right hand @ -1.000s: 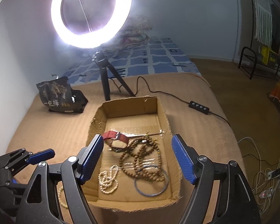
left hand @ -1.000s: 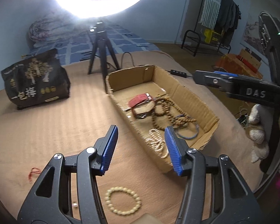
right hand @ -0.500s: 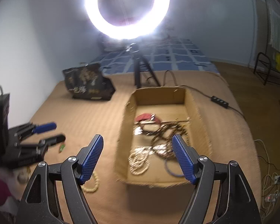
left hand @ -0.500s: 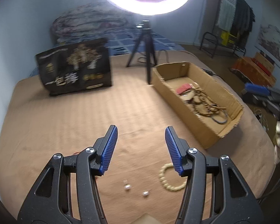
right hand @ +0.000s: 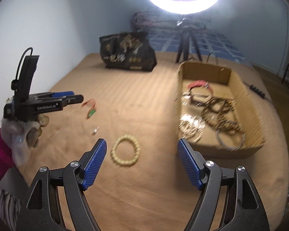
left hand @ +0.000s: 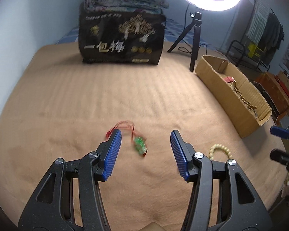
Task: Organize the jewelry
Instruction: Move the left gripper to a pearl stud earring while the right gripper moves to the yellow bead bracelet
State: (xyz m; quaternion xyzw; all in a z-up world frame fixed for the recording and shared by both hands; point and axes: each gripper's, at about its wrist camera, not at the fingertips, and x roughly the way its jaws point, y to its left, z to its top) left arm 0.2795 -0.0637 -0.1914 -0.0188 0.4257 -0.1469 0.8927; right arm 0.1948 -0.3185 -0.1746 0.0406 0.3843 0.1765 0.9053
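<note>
My left gripper (left hand: 146,137) part-open, empty, green pendant (left hand: 140,144) between its jaws; right gripper (right hand: 142,147) wide, empty, cream bracelet (right hand: 125,153) just ahead.

You see a soft, fuzzy tan blanket (left hand: 125,96) with faint stripes. The box (right hand: 248,96) is rough brown cardboard with torn edges. The black bag (left hand: 121,38) looks shiny, like plastic. Your left gripper (left hand: 146,140) has matt black plastic arms, ribbed blue pads (left hand: 113,154) and shiny metal screws. The pale bead bracelet (right hand: 125,152) looks smooth.
</note>
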